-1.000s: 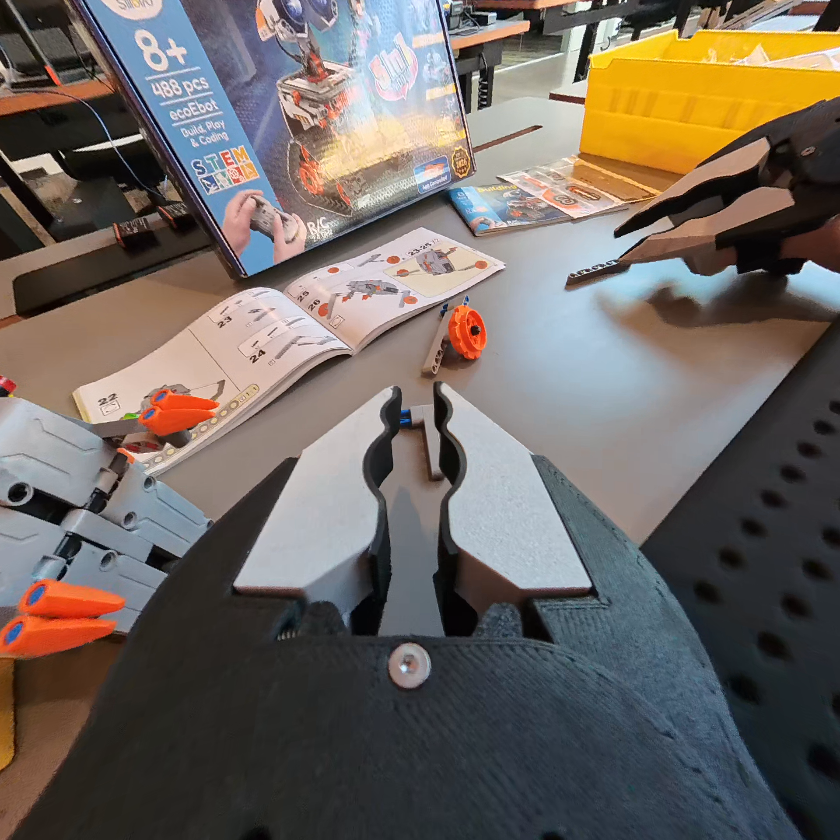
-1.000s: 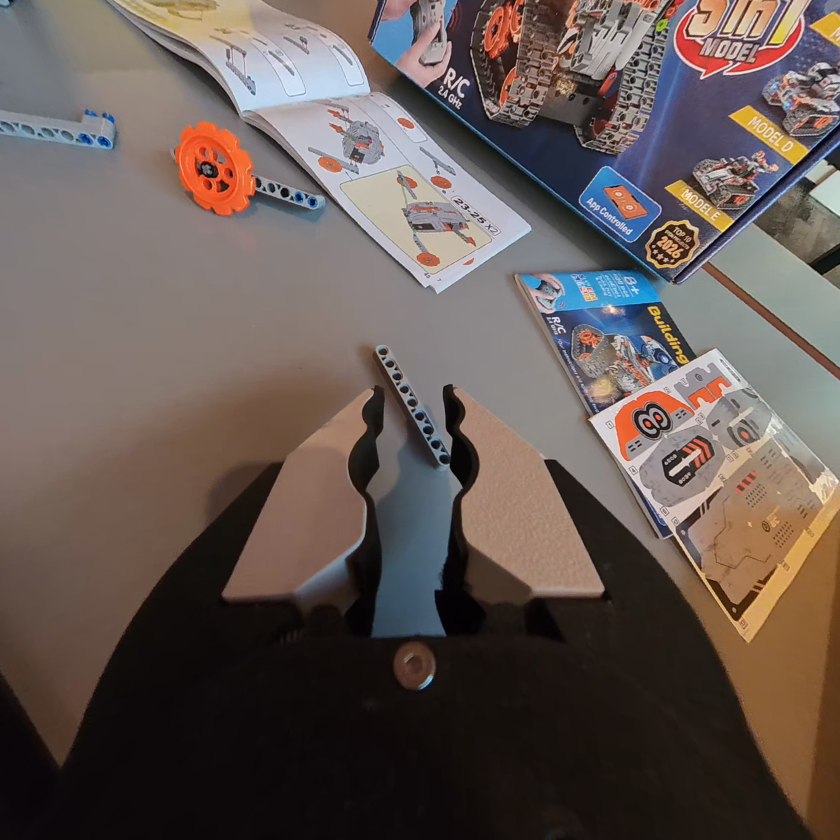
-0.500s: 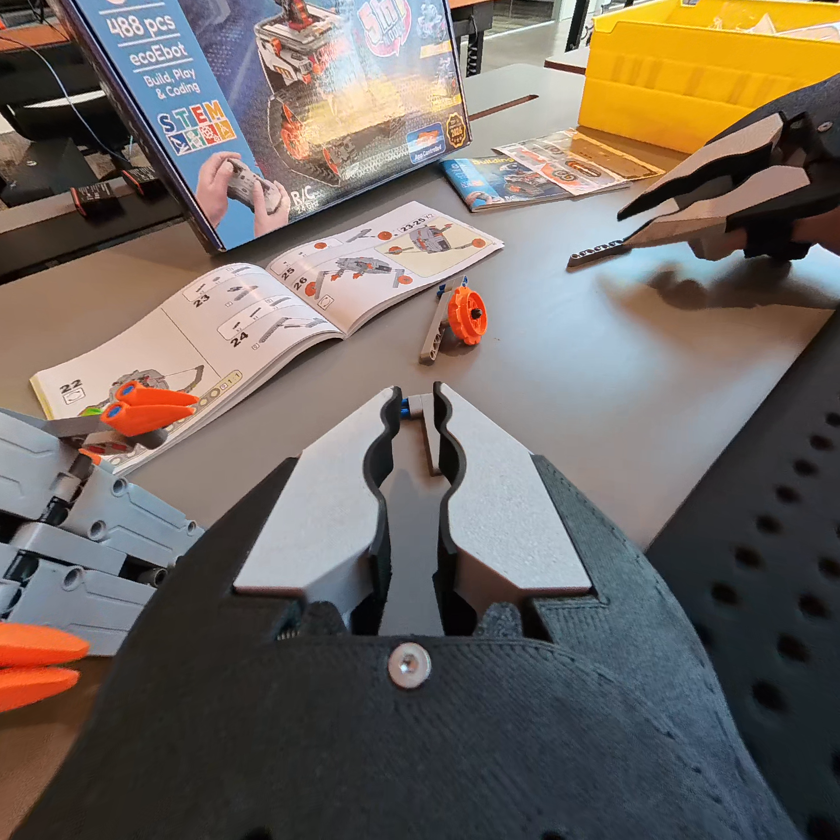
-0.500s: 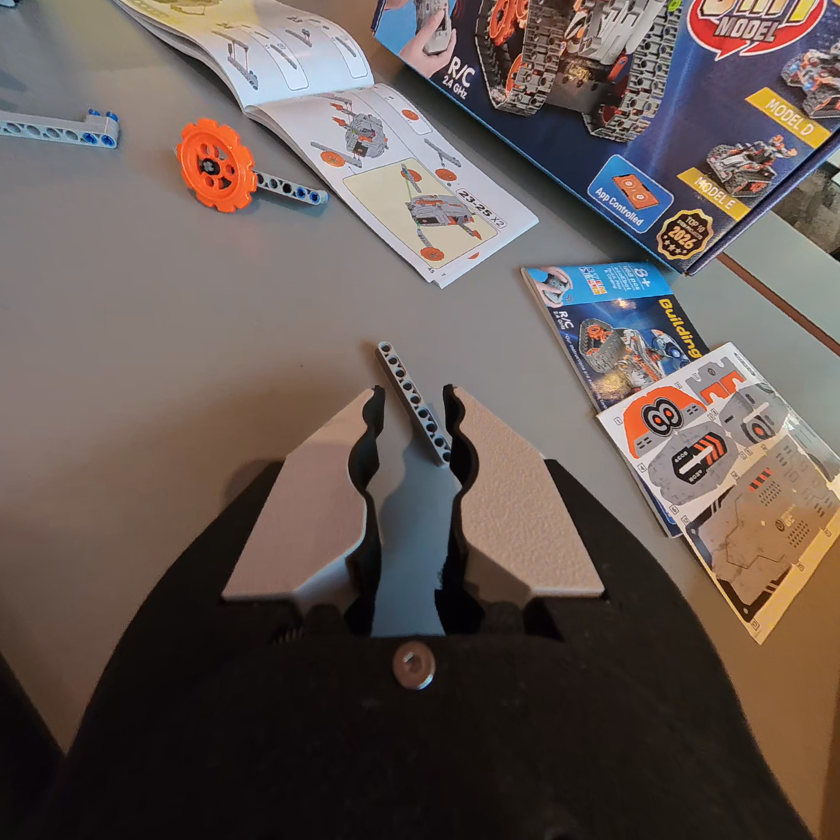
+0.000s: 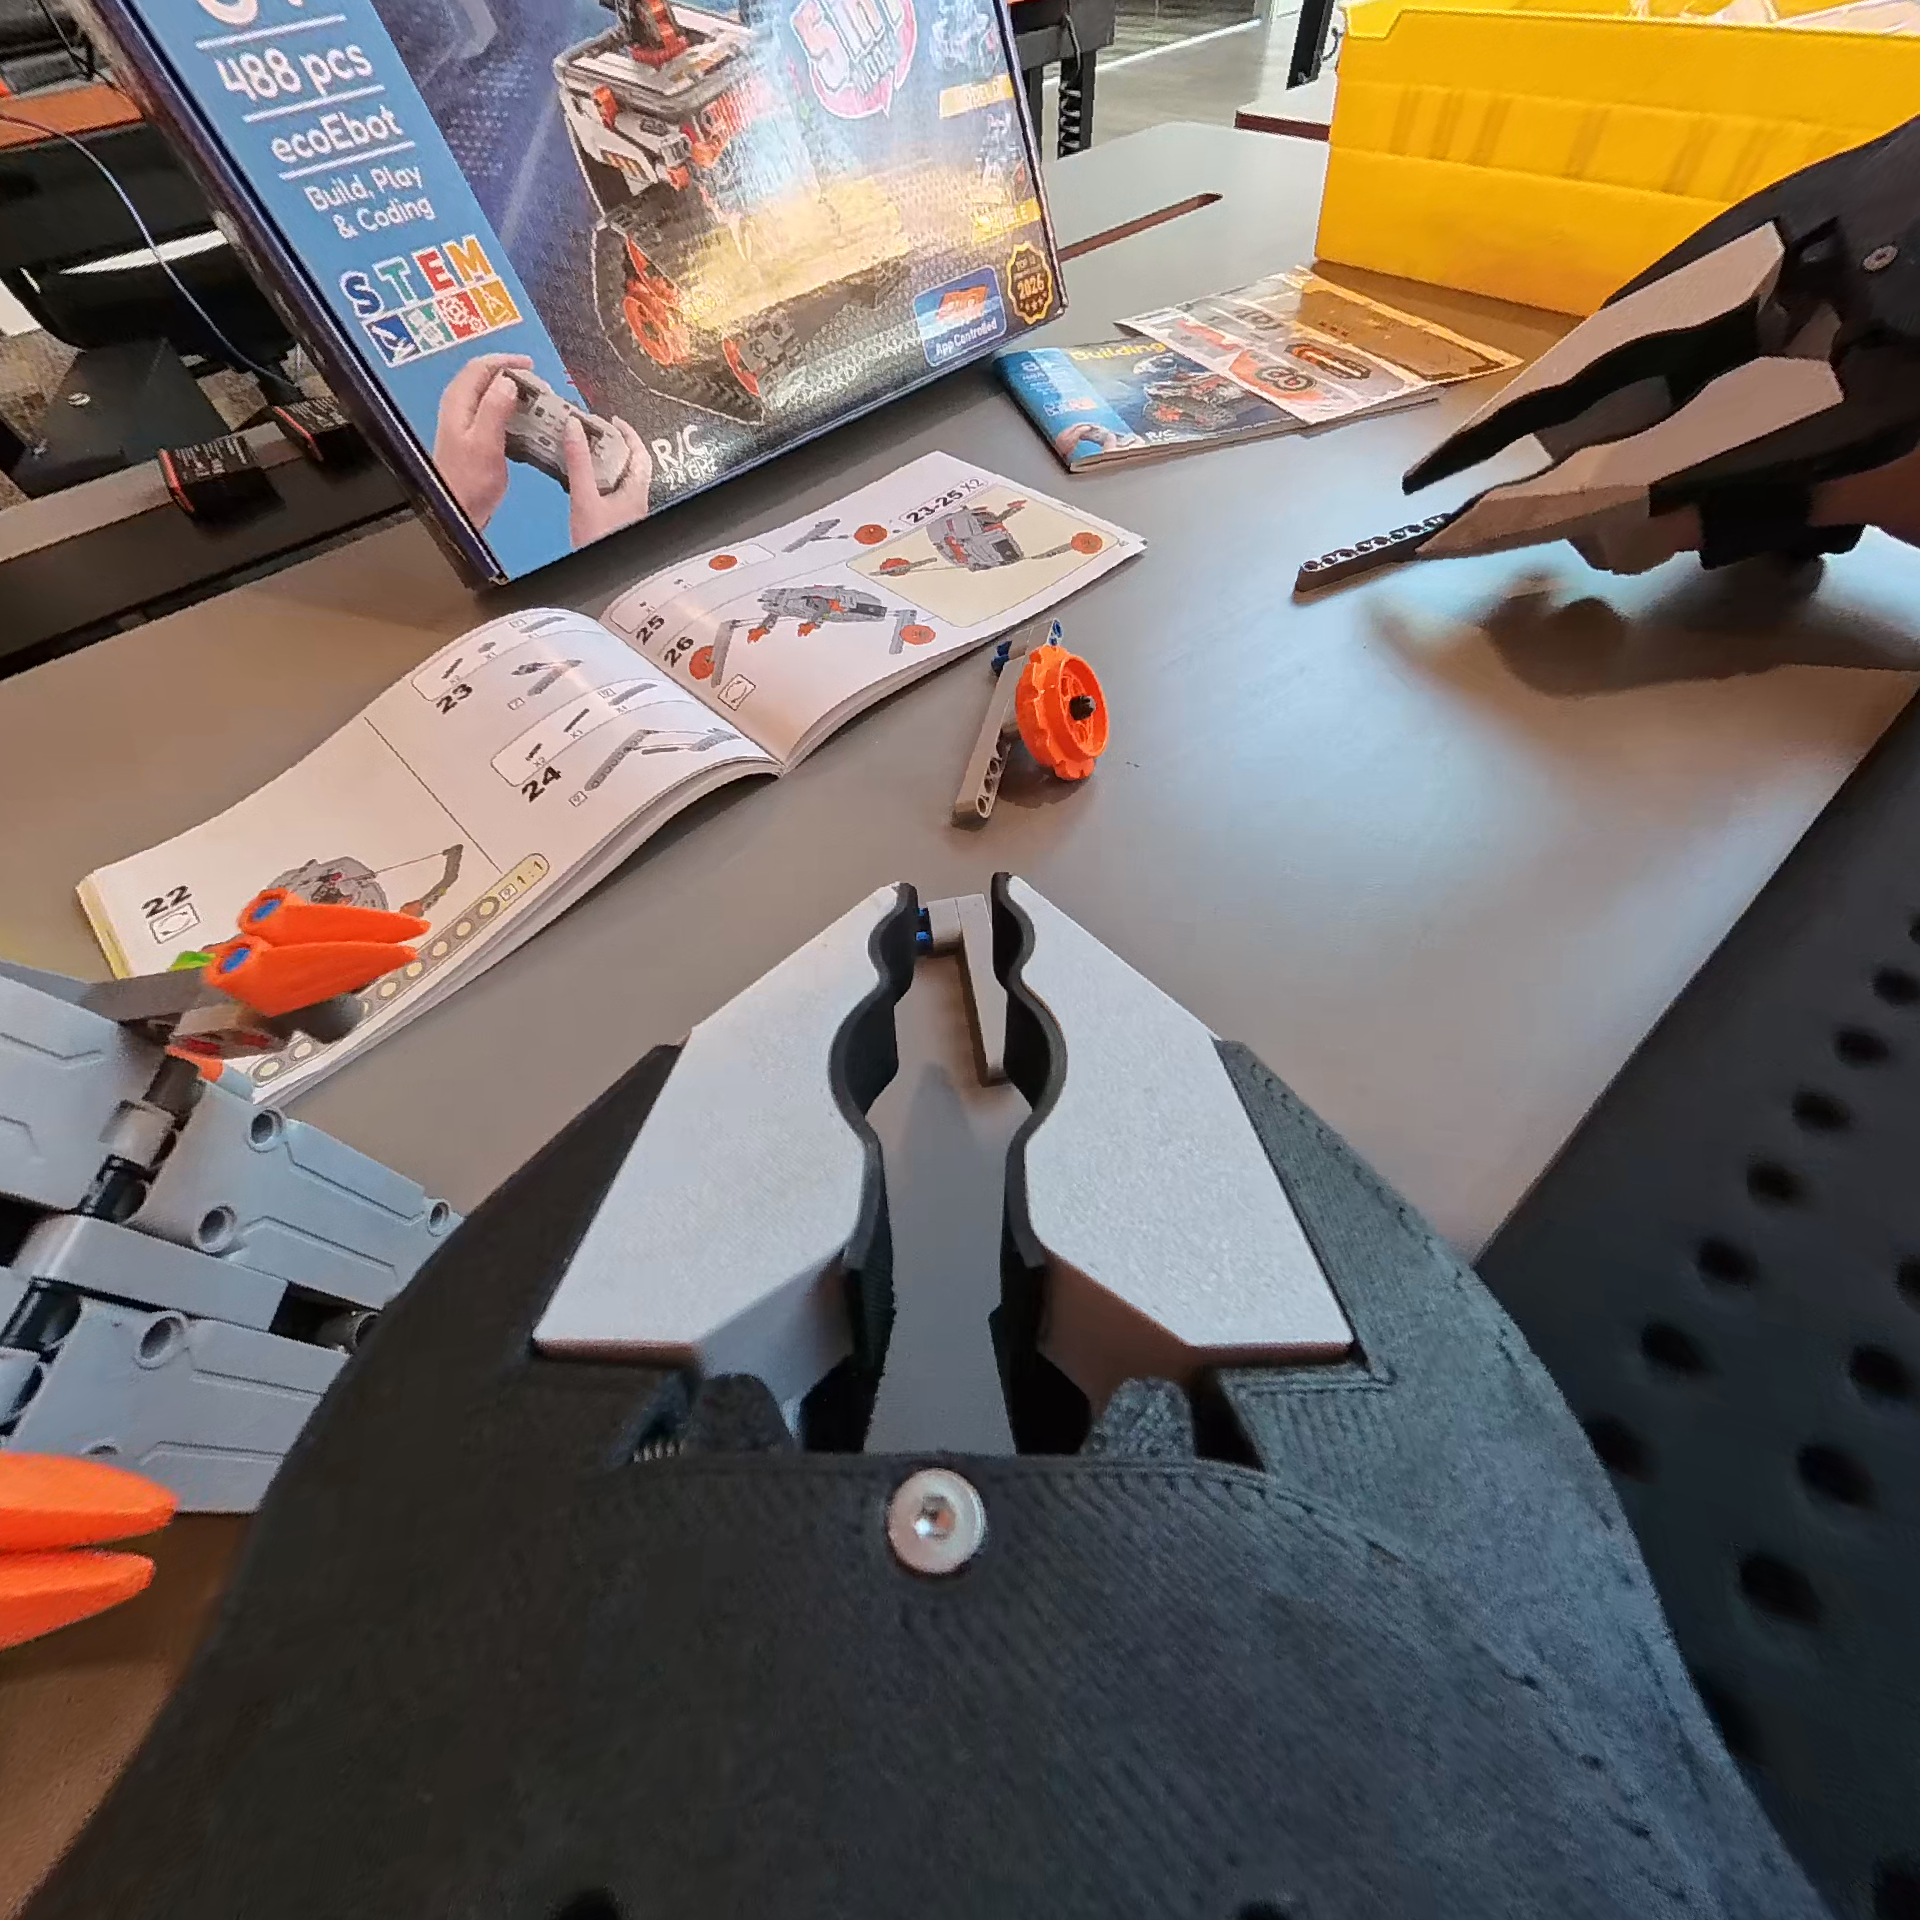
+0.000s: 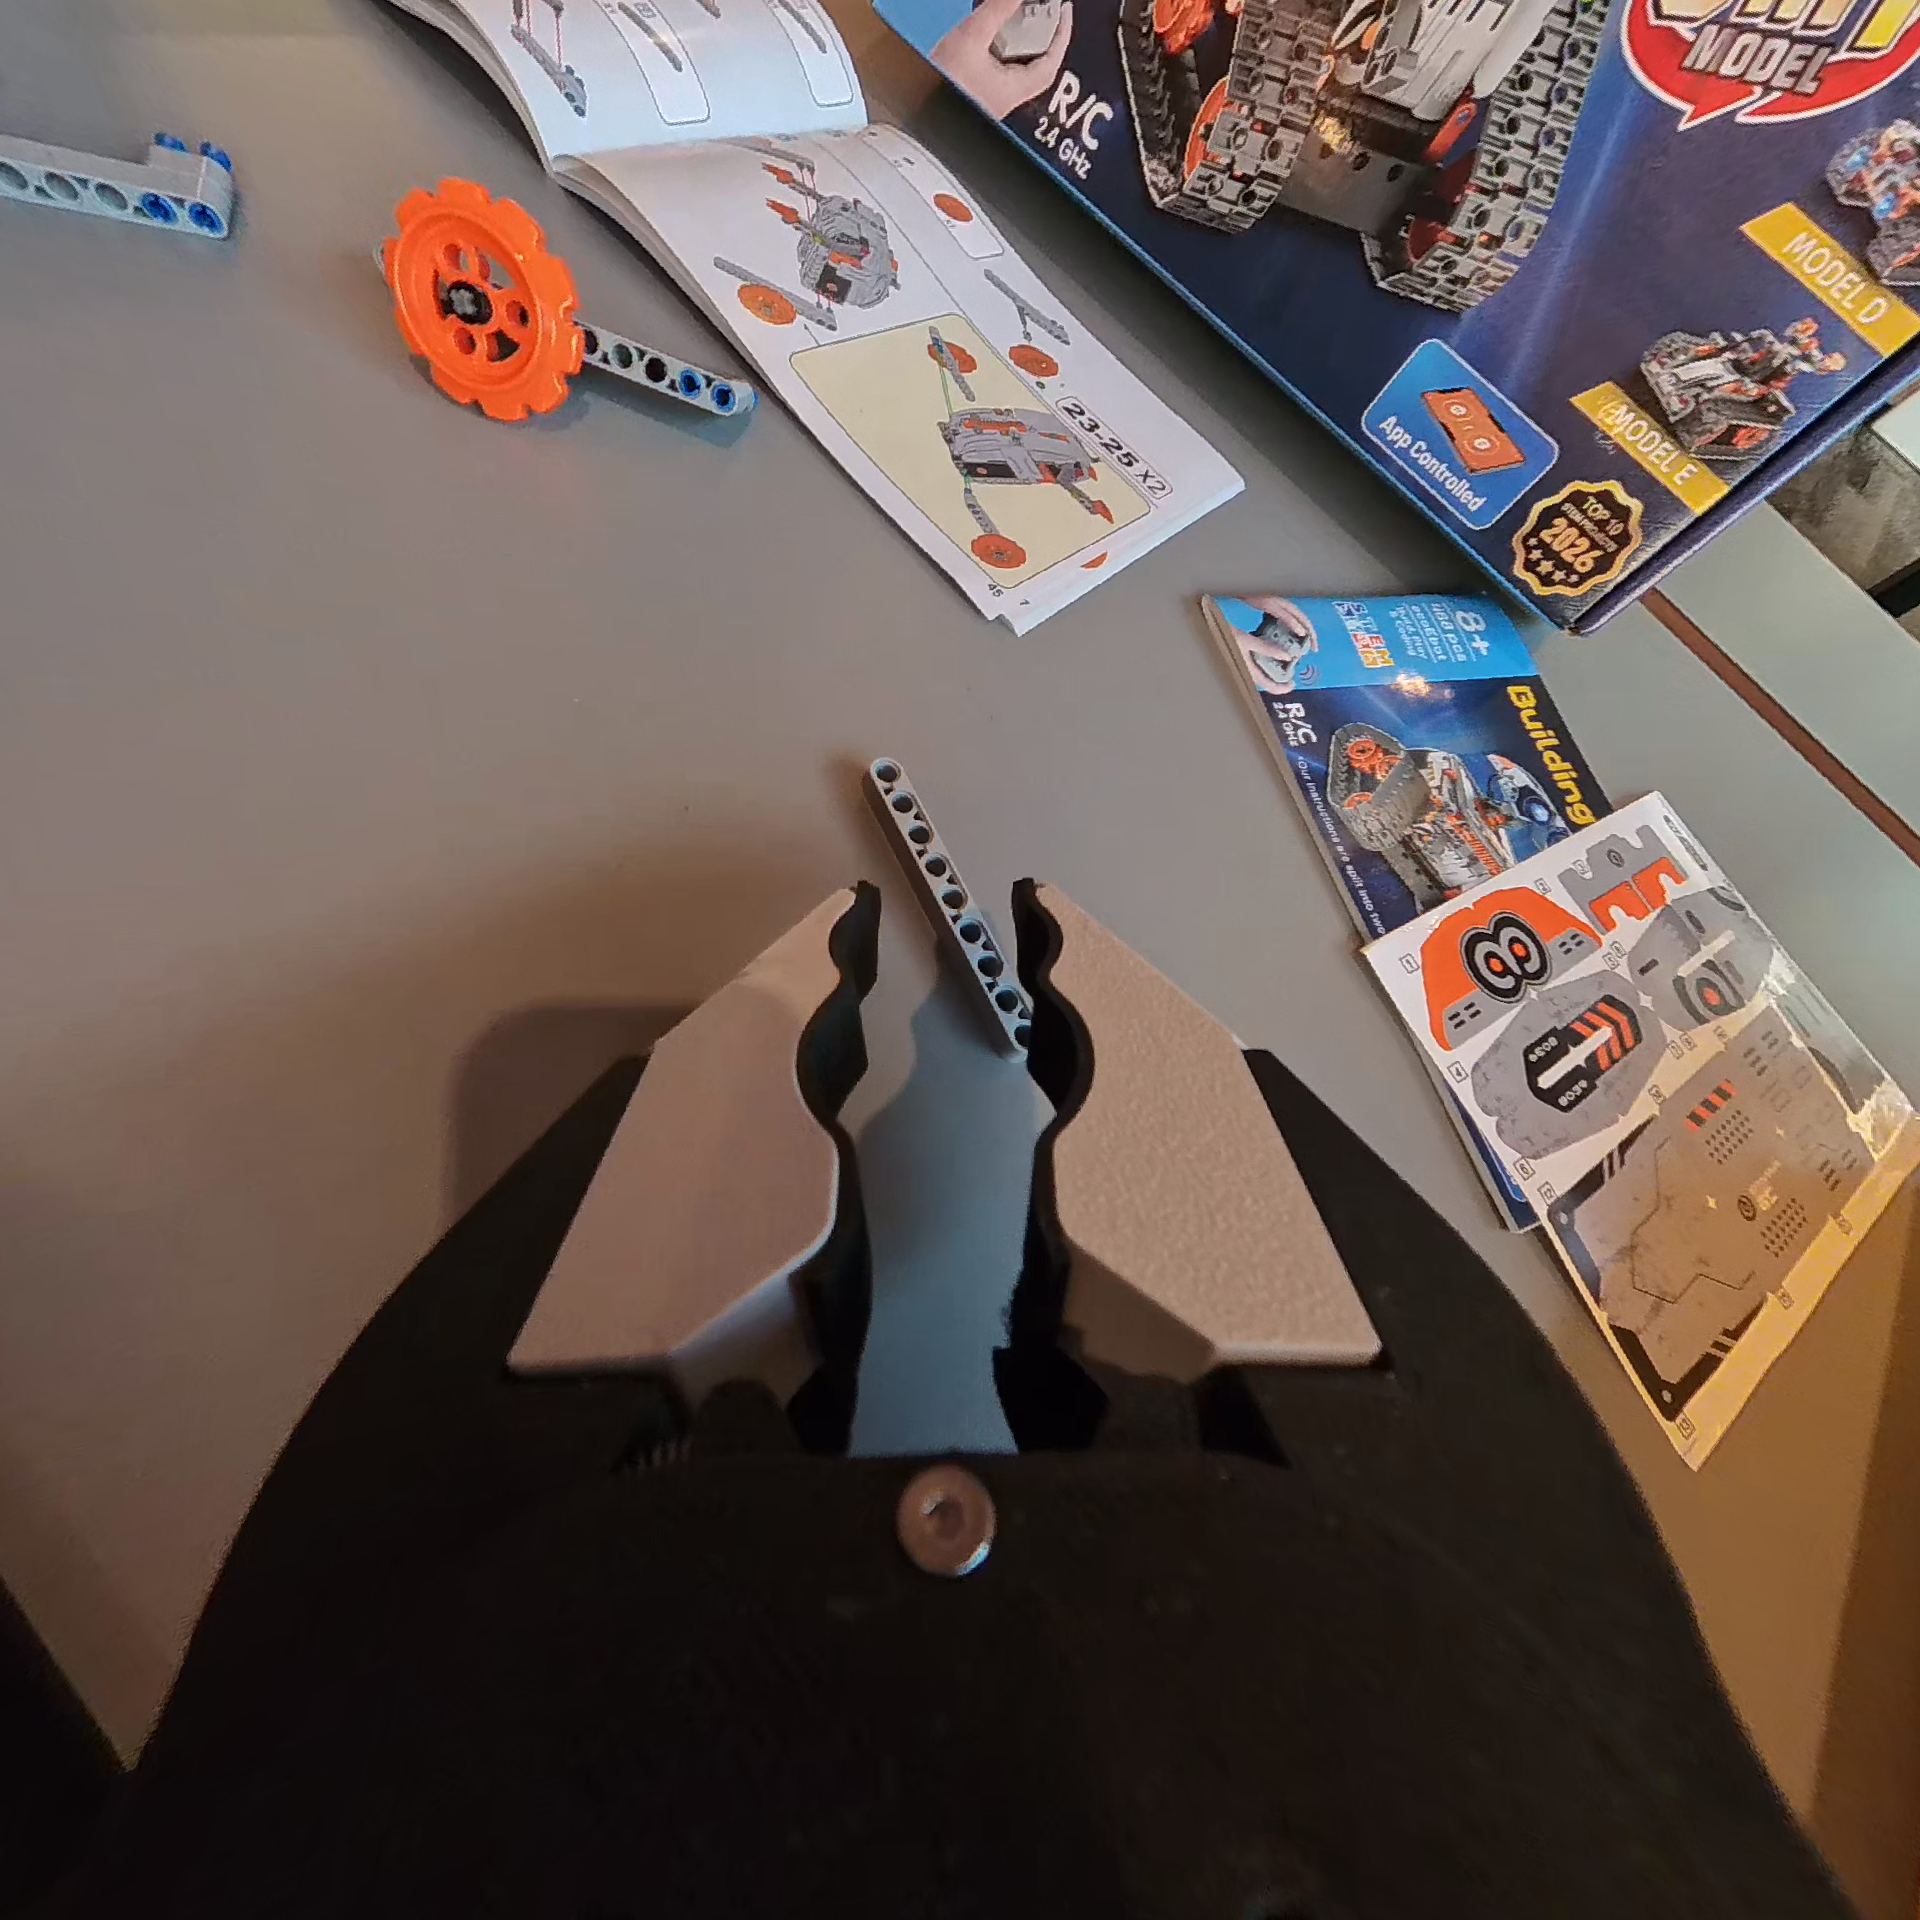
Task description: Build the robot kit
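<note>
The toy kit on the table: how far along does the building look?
Done: a grey-and-orange model stands part-built, and an orange wheel sits on a grey strip. In hand: nothing is gripped. The left gripper is open over an L-shaped strip, and the right gripper is open around a straight strip lying on the table. Left: those loose pieces are unjoined, and the booklet lies open.
</note>
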